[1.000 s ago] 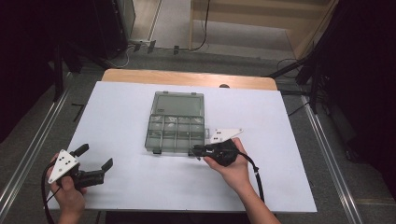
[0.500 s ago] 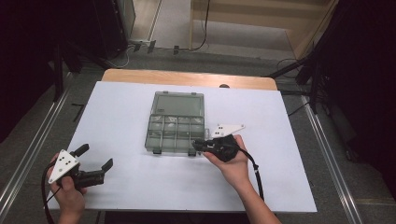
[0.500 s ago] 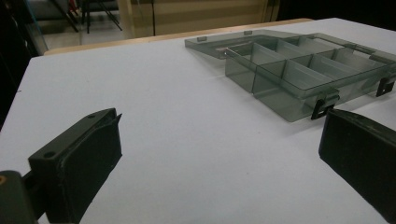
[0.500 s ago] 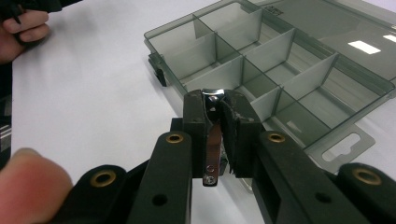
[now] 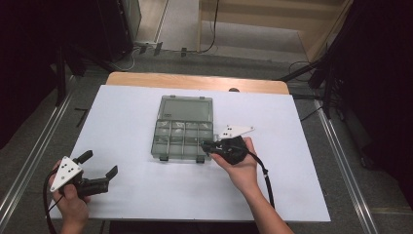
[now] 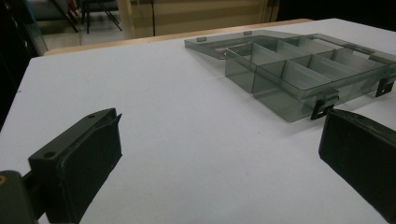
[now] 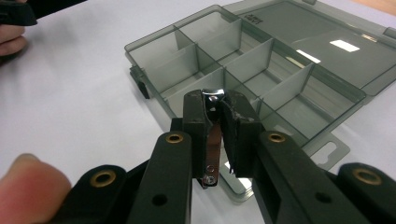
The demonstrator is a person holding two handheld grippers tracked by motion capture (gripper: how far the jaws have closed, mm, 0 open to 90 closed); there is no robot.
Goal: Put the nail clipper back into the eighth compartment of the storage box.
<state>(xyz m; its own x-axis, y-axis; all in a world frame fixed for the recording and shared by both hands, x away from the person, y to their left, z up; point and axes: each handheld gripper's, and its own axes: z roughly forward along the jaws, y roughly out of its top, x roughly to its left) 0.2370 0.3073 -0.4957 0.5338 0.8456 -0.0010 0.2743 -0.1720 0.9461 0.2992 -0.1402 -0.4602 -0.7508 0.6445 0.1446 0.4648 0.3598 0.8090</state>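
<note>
A smoky clear compartment box lies open mid-table, its lid flat on the far side; its compartments look empty. My right gripper hovers at the box's near right corner, shut on a small shiny metal piece with a brown part, which stands between the jaws. My left gripper rests near the table's front left corner, well apart from the box. Its jaws stand wide open with nothing between them.
A white sheet covers the table, with a wooden edge at the far side. Two black latches sit on the box's near wall. Metal rails run along both sides, with dark stands and cables beyond.
My right gripper has moved slightly away from the person, up to the box's near right corner, still holding the metal piece. The left gripper has stayed put.
</note>
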